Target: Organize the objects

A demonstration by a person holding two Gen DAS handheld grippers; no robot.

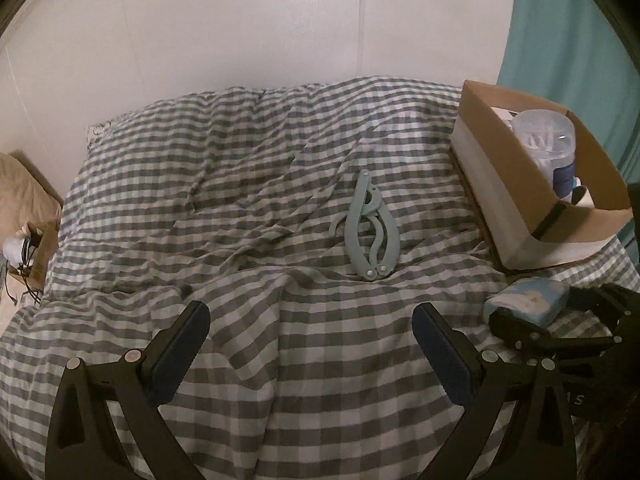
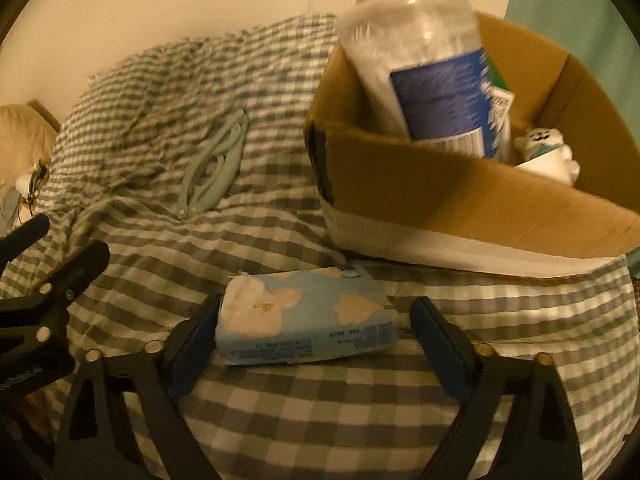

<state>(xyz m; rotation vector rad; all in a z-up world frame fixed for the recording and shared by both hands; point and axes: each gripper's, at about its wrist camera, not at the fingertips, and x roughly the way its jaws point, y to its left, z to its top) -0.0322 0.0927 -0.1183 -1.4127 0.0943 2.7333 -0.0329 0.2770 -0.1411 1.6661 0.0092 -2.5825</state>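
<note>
A light blue tissue pack (image 2: 304, 318) lies on the checked bedspread (image 2: 280, 412) between the fingers of my right gripper (image 2: 316, 320), which is open; the left finger touches the pack, the right finger stands apart. The pack also shows in the left wrist view (image 1: 528, 300). A folded teal hanger (image 1: 370, 226) lies mid-bed, also visible in the right wrist view (image 2: 214, 164). My left gripper (image 1: 312, 322) is open and empty above the bedspread, short of the hanger. A cardboard box (image 2: 460, 208) holds a clear plastic container (image 2: 424, 68) and a white figurine (image 2: 548, 152).
The box (image 1: 516, 200) sits at the bed's right side with a teal curtain (image 1: 568, 40) behind it. A white wall (image 1: 240, 20) backs the bed. A beige cushion (image 1: 20, 192) and a small box with cables (image 1: 28, 248) are off the left edge.
</note>
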